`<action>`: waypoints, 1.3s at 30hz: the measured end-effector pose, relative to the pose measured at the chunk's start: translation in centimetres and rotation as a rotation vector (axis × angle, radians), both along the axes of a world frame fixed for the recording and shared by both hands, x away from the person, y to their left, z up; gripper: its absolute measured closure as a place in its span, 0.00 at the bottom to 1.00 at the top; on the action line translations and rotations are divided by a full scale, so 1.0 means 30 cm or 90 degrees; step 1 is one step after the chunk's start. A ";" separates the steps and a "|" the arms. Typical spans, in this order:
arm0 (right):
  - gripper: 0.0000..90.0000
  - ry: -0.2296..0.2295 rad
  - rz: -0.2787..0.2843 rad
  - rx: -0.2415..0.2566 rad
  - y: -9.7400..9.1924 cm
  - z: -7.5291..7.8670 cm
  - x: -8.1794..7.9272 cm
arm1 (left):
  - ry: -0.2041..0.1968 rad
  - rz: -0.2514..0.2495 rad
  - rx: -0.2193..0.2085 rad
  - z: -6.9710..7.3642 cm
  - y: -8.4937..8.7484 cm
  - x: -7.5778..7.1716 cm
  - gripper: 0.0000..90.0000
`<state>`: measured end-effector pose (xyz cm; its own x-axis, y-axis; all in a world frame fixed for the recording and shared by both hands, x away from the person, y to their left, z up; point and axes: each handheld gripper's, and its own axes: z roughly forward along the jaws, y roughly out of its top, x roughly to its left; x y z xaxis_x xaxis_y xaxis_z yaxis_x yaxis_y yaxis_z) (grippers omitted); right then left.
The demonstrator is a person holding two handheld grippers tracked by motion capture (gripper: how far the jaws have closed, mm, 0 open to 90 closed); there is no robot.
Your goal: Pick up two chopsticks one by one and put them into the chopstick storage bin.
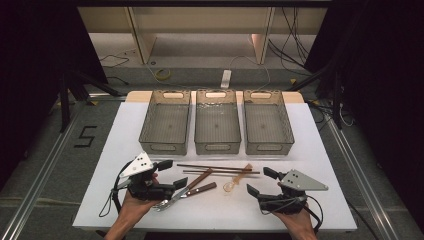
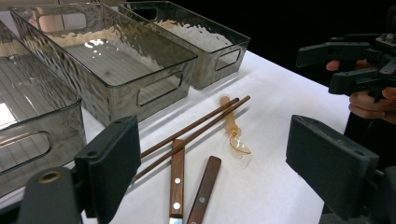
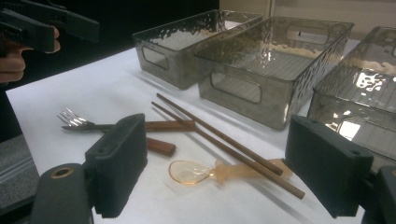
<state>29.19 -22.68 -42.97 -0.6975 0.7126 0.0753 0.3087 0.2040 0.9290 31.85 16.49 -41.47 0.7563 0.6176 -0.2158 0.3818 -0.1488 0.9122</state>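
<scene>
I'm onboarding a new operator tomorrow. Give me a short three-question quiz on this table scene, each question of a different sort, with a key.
1. How many clear bins stand in the row at the far side of the white table?
2. True or false: the amber plastic spoon lies inside a bin.
3. Which is nearest the left tool? A the wooden-handled cutlery; B the chopsticks; C the right tool.

Key: 1 three; 2 false, it lies on the table, under the chopsticks; 3 A.
</scene>
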 end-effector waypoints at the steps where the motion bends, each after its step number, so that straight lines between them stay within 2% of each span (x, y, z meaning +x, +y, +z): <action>1: 0.24 -0.001 0.000 -0.003 0.001 0.001 0.000 | 0.000 0.000 0.000 0.000 -0.001 0.000 0.19; 9: 0.25 0.010 0.002 -0.004 0.001 0.014 0.015 | 0.001 0.004 -0.004 0.000 0.003 0.002 0.19; 17: 0.26 0.021 0.017 -0.038 0.011 0.057 0.054 | 0.003 0.010 -0.007 -0.001 0.006 0.005 0.19; 20: 0.28 0.044 0.046 -0.071 0.035 0.097 0.096 | 0.001 0.011 -0.007 0.000 0.007 0.006 0.19; 21: 0.28 0.044 0.046 -0.071 0.035 0.097 0.096 | 0.000 0.011 -0.007 0.000 0.008 0.006 0.19; 22: 0.28 0.048 0.065 -0.100 0.054 0.109 0.117 | 0.001 0.011 -0.008 0.001 0.008 0.006 0.19; 24: 0.29 0.057 0.077 -0.125 0.070 0.120 0.136 | 0.001 0.013 -0.012 0.001 0.008 0.005 0.19; 27: 0.30 0.070 0.091 -0.135 0.079 0.131 0.158 | 0.001 0.013 -0.012 0.000 0.009 0.005 0.19; 28: 0.30 0.084 0.101 -0.153 0.090 0.141 0.182 | 0.001 0.014 -0.012 0.000 0.009 0.004 0.19; 29: 0.30 0.084 0.101 -0.153 0.090 0.141 0.182 | 0.000 0.013 -0.011 0.001 0.009 0.004 0.19; 30: 0.31 0.100 0.112 -0.179 0.104 0.150 0.205 | -0.001 0.013 -0.010 0.001 0.008 0.004 0.19; 31: 0.31 0.100 0.112 -0.179 0.104 0.150 0.205 | -0.001 0.013 -0.010 0.001 0.008 0.004 0.19; 37: 0.33 0.134 0.141 -0.231 0.159 0.173 0.292 | -0.001 0.016 -0.011 0.002 0.009 0.005 0.19; 39: 0.34 0.138 0.144 -0.235 0.166 0.172 0.305 | -0.001 0.016 -0.012 0.002 0.009 0.004 0.19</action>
<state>38.34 -17.71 -37.82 -0.8344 0.5511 0.0071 0.3971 0.5922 0.7011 31.98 16.76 -41.42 0.7412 0.6321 -0.2258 0.3835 -0.1226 0.9154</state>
